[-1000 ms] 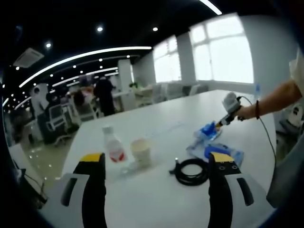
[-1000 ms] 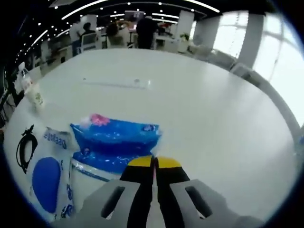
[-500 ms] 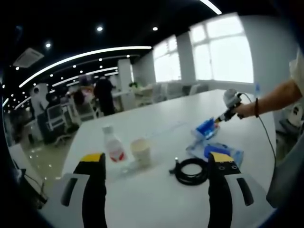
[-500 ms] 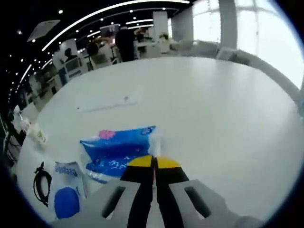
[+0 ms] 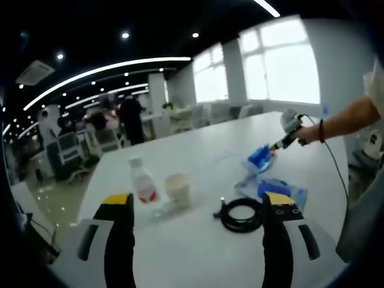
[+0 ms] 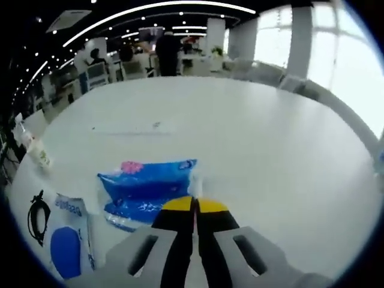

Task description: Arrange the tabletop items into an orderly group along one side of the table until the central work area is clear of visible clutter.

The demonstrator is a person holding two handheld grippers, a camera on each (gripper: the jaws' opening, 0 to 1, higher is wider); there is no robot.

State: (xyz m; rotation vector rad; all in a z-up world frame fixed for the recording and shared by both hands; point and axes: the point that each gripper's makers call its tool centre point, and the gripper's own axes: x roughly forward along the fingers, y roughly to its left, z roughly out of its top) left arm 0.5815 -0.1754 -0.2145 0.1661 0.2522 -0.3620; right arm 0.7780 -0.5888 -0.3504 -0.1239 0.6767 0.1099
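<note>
Gripping one blue plastic tissue pack [image 6: 147, 189] with closed jaws, the right gripper [image 6: 193, 208] is hovering over the white worktop [image 6: 270, 156]; the left gripper [image 5: 196, 207] is gaping empty before one coiled black cable [image 5: 242, 216].

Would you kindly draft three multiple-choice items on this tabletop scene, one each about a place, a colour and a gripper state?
1. Where does the coiled black cable lie?
A. beside the blue-and-white flat pack
B. inside the paper cup
C. on the floor

2. What colour is the crinkly plastic pouch at the right gripper?
A. green
B. blue
C. orange

3. How do the left gripper's jaws stand?
A. shut on the cable
B. shut on the bottle
C. wide apart, holding nothing

Answers: 1 A, the cable rests on the white table next to the pack. 2 B, its film is blue. 3 C, bare table shows between the yellow tips.
</note>
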